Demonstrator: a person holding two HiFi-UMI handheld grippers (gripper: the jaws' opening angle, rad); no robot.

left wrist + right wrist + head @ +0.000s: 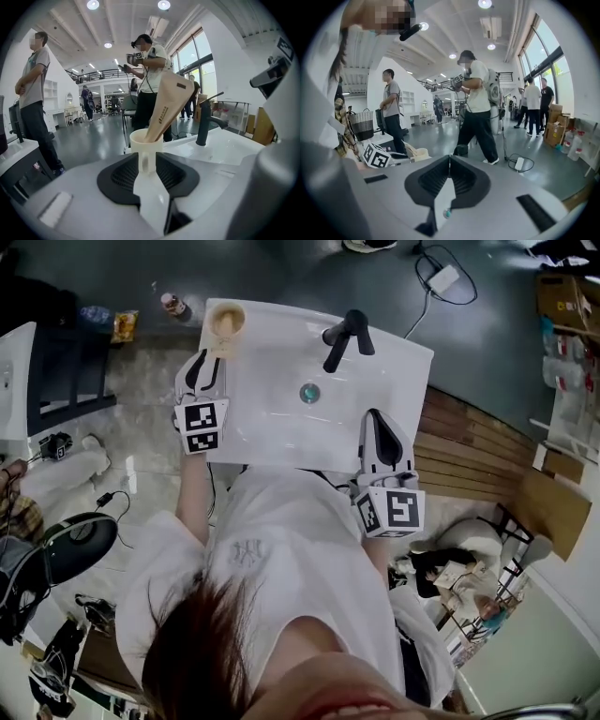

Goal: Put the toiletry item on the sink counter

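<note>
1. The white sink counter (pixel 272 432) fills the middle of the head view, seen whole from above. The left gripper view catches only a strip of it at the right.
2. People standing on the open grey floor (pixel 476 105) appear in both gripper views. The head view shows none of them.
3. The right gripper (pixel 376 423) hovers over the counter's front right part. Its own view shows the black pads pressed together at the tips with nothing between them.
4. The left gripper (pixel 208 357) sits at the counter's back left corner. From above its jaws are hard to read. Its own view shows them clamped on the handle of a white cup (pixel 145 140).
5. The black faucet (pixel 345 337) stands at the back edge of the counter, right of the cup.
6. The left gripper's marker cube (pixel 377 157) shows at the left of the right gripper view, with the cup just beside it.
7. The beige toiletry tube (pixel 168 103) stands in the cup, leaning right. This is plain only in the left gripper view. From above, the cup is a round rim on the counter's corner.
8. The drain (pixel 309 393) lies in the basin, visible from above.
</note>
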